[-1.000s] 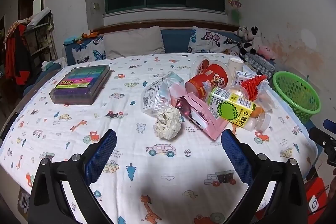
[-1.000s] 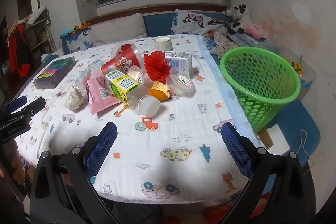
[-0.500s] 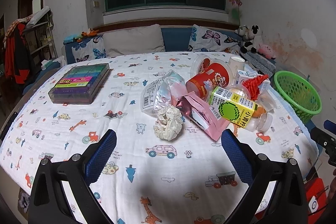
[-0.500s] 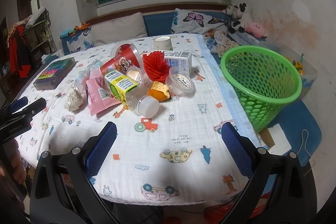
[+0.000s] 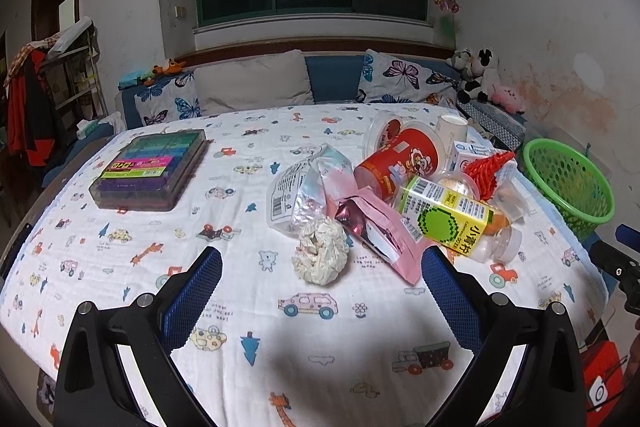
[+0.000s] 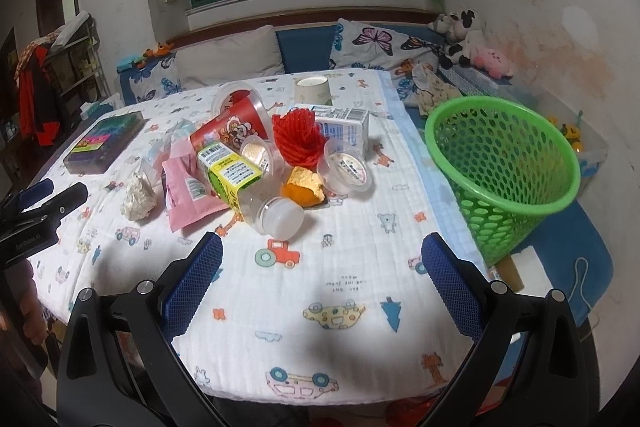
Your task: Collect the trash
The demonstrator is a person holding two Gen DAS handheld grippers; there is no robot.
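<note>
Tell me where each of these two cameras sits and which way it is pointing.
Left wrist: on the left gripper, low over the table's near edge, facing the crumpled paper ball and window; its own open fingers show.
Right wrist: on the right gripper, further right, facing the clear bottle and green basket; its own open fingers show, and the left gripper at the left edge.
Shared: the trash pile, basket and colourful box.

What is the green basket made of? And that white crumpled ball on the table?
The green basket looks like shiny moulded plastic: smooth rim and walls full of even round holes. The white crumpled ball seems to be tissue or thin paper: dull, soft, with many small creases. Which of the two I cannot tell.
</note>
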